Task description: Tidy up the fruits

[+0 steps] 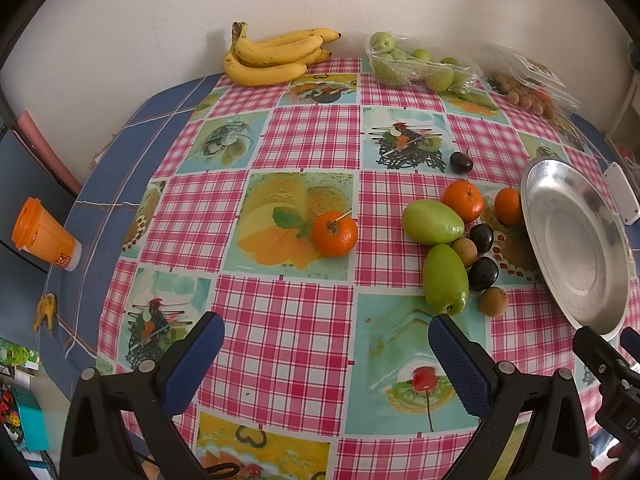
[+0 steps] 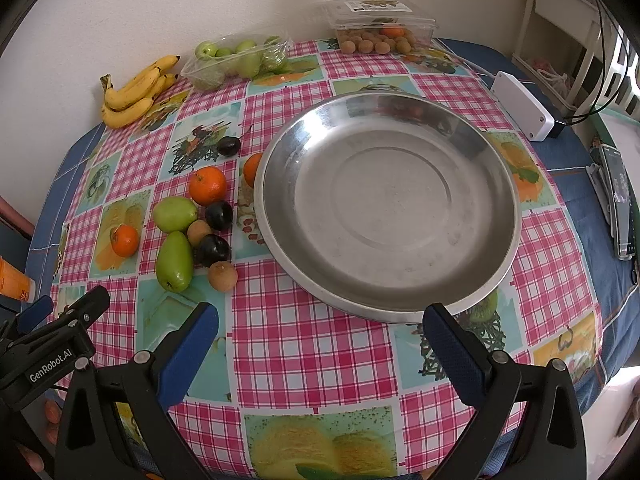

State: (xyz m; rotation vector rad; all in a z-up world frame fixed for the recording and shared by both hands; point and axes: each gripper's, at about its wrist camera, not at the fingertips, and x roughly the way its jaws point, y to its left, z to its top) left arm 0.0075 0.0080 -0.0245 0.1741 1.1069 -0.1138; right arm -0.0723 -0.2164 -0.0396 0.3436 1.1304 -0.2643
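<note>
An empty metal bowl [image 2: 388, 204] sits on the checked tablecloth; it also shows at the right of the left wrist view [image 1: 576, 240]. Left of it lie loose fruits: two green fruits [image 1: 434, 222] [image 1: 445, 278], three tangerines [image 1: 334, 233] [image 1: 463, 201] [image 1: 508, 206], dark plums [image 1: 483, 273] [image 1: 461, 162] and small brown fruits [image 1: 493, 301]. The same cluster shows in the right wrist view [image 2: 174, 261]. My left gripper [image 1: 326, 356] is open and empty above the cloth, short of the fruits. My right gripper [image 2: 320, 340] is open and empty in front of the bowl.
Bananas [image 1: 276, 56], a tray of green fruits [image 1: 416, 66] and a clear box of brown fruits [image 2: 380, 26] stand at the back by the wall. An orange cup [image 1: 44, 236] stands at the left edge. A white box [image 2: 522, 106] and a remote [image 2: 618, 200] lie right.
</note>
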